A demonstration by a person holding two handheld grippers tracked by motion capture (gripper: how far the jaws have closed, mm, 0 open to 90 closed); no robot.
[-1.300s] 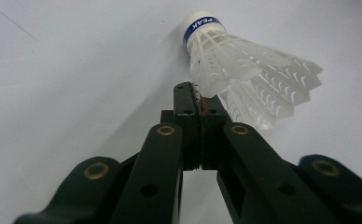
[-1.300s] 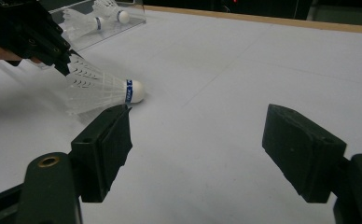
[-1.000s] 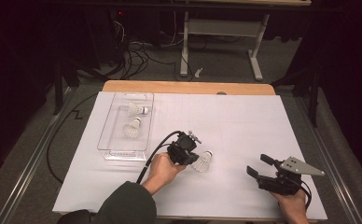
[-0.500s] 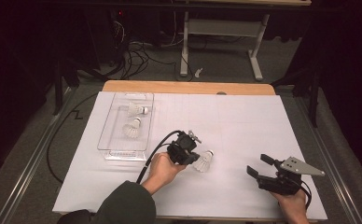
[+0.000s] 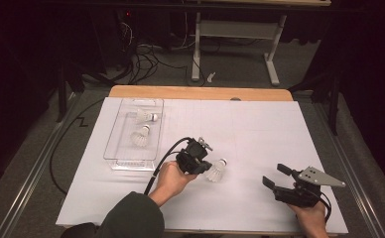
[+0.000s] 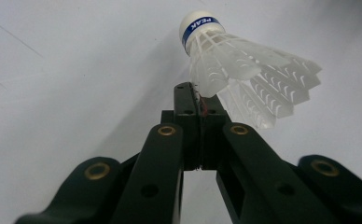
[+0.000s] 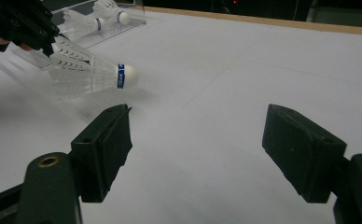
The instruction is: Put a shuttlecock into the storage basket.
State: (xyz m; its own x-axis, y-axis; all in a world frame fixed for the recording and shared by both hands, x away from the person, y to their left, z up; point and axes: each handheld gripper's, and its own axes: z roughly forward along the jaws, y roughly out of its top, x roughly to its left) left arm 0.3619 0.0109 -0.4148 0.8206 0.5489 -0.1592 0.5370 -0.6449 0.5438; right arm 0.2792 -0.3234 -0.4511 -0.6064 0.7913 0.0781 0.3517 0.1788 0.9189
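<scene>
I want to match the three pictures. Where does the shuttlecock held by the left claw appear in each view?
High view: shuttlecock at centre, right of the left claw.
Left gripper view: upper right, skirt edge pinched.
Right gripper view: upper left, cork pointing right.
Shared landmark: its blue band.

A: Item under observation: one white shuttlecock (image 5: 216, 171), plastic skirt, white rounded cork with a blue band (image 6: 198, 25) reading "PEAK".

B: Pose?

A: On its side, cork pointing away from the person's left hand, towards the table's far right; skirt end towards the left gripper (image 5: 196, 159). In the right gripper view the shuttlecock (image 7: 95, 74) looks slightly raised above the white sheet, with a soft shadow under it.

B: Contact?

A: The skirt's rim is pinched between the closed jaws of the left gripper (image 6: 198, 100); the rest of the skirt fans out free to one side.

B: Condition?

A: Skirt ribs intact, translucent, no visible damage.
</scene>
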